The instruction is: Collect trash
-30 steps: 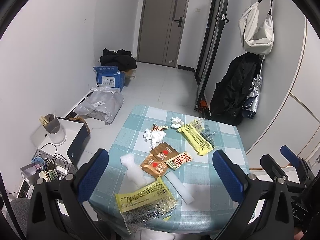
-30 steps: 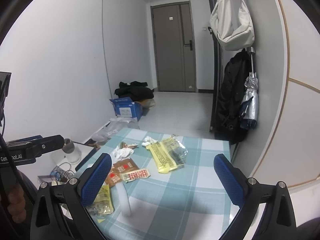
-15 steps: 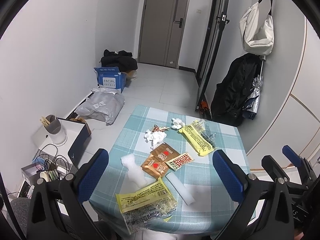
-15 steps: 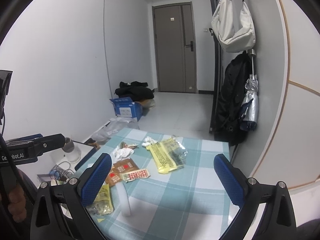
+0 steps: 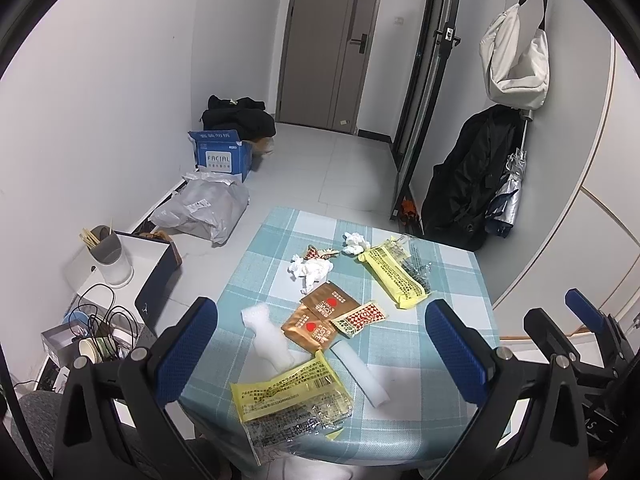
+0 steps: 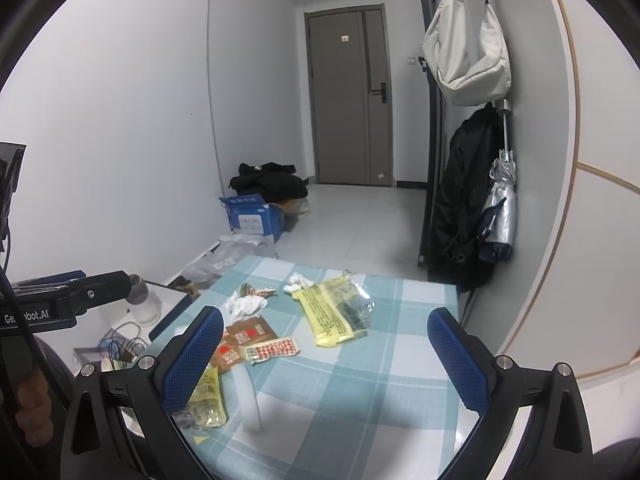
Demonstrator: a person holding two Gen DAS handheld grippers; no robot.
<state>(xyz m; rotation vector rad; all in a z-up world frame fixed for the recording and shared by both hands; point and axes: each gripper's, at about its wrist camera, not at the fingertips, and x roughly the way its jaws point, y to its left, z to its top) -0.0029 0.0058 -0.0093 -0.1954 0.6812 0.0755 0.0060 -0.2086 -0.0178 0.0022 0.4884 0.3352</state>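
Both grippers hover above the near edge of the checked table (image 5: 460, 280), left gripper (image 5: 320, 344) and right gripper (image 6: 320, 352) each spread wide with nothing between the fingers. Basically no change from a second ago, just a tiny drift. Trash sits mid-table: near yellow wrapper (image 5: 288, 390) overhanging the near edge, far yellow wrapper (image 5: 394, 276), brown sachets (image 5: 320, 316), crumpled tissue (image 5: 310, 270). The table's right side is bare cloth.

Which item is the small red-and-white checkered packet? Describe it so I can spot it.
Find the checkered blue tablecloth. Near its middle lie two brown sachets; the red-and-white checkered packet touches their right edge. Its neighbours are plain brown, yellow or white; it alone has a red grid with a green end.
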